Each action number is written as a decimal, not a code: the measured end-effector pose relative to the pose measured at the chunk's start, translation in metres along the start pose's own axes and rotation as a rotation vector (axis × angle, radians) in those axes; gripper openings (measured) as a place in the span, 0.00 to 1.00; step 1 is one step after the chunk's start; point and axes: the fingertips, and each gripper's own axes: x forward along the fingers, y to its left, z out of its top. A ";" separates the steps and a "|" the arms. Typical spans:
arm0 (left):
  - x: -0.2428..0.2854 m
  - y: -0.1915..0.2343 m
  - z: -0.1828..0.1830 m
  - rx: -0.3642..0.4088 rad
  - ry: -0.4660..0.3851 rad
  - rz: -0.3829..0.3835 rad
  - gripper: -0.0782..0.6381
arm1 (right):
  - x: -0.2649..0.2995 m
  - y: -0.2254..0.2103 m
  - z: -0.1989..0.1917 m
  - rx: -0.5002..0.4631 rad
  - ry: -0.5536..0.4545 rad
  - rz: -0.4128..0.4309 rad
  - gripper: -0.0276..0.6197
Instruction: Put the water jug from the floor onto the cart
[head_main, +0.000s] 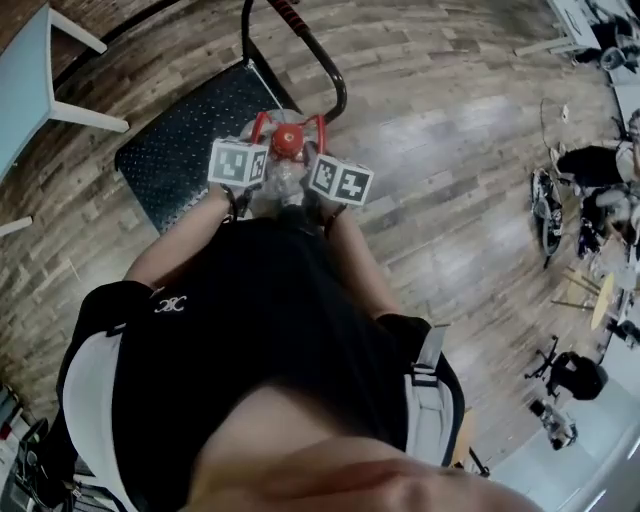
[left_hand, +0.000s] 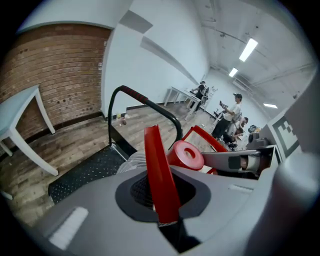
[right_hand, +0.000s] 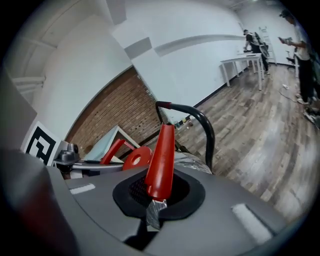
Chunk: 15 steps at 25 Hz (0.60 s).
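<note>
- Left gripper (left_hand: 161, 197): jaws clamped on a strip of the water jug's red handle (left_hand: 159, 170).
- Water jug (head_main: 283, 182): carried between both grippers, red cap (head_main: 287, 140) up, at the edge of the cart (head_main: 185, 150) platform by its push bar (head_main: 322, 62).
- Right gripper (right_hand: 156, 192): jaws pinched tight on the handle's other strip.

1. I see a grey-brown wood-plank floor (head_main: 450, 180) running across the whole room.
2. A pale table (head_main: 30, 70) with slanted white legs stands at the upper left of my head view, close to a red-brick wall (left_hand: 55, 65).
3. White walls (left_hand: 160, 55) rise to a ceiling with bright strip lights (left_hand: 248, 49).
4. Several people (left_hand: 231, 116) stand far off, near a long white table (right_hand: 242, 62).
5. A black office chair (head_main: 575, 375) sits at the lower right of my head view.
</note>
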 end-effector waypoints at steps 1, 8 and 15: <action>0.002 0.006 0.000 -0.027 -0.003 0.022 0.15 | 0.008 0.001 0.004 -0.028 0.022 0.021 0.07; 0.017 0.051 -0.002 -0.220 -0.009 0.150 0.16 | 0.069 0.010 0.021 -0.159 0.193 0.132 0.07; 0.047 0.090 -0.002 -0.297 -0.043 0.242 0.16 | 0.126 0.009 0.027 -0.251 0.252 0.139 0.07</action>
